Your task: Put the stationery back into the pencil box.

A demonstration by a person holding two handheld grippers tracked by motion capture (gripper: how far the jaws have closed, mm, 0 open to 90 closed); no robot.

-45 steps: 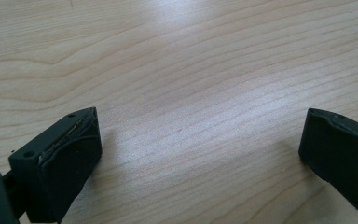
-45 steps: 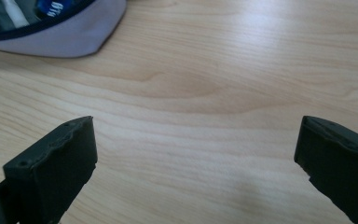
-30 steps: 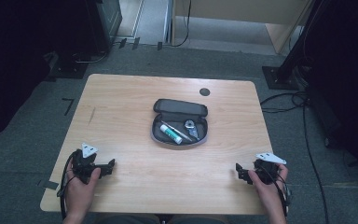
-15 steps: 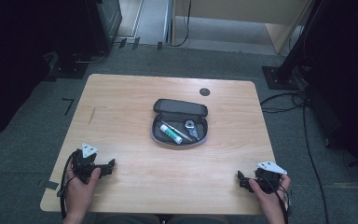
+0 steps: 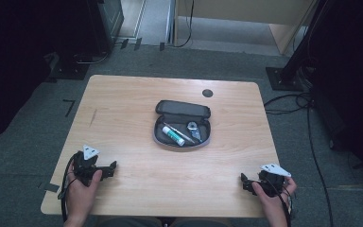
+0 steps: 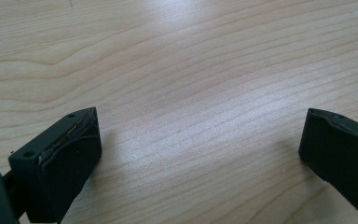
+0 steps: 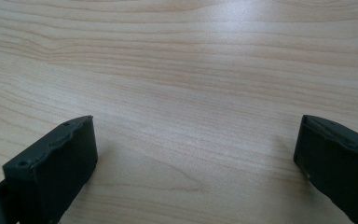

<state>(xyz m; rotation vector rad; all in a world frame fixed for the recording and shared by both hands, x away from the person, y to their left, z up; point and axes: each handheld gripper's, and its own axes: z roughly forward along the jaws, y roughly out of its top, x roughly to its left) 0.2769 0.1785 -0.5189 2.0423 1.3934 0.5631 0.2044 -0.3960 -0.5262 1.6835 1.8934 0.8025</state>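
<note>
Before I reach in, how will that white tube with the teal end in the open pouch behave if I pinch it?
The white tube with the teal end looks small and round, so it is probably light and may roll. It lies loose in the open dark grey zip pouch beside a thin pen-like stick, which could shift too. The pouch looks soft and may slide.

The bench (image 5: 123,118) is pale wood with fine, straight grain, smooth and faintly sheened where light falls on it. Each hand-held gripper — left (image 5: 111,167) and right (image 5: 244,182) — looks like matt black plastic, its jaw faces slightly ridged in the gripper views. The pouch (image 5: 183,109) seems dark grey cloth, dull — inside it lie a white, glossy plastic-looking tube (image 5: 172,136) and a shiny metal piece (image 5: 193,128).
</note>
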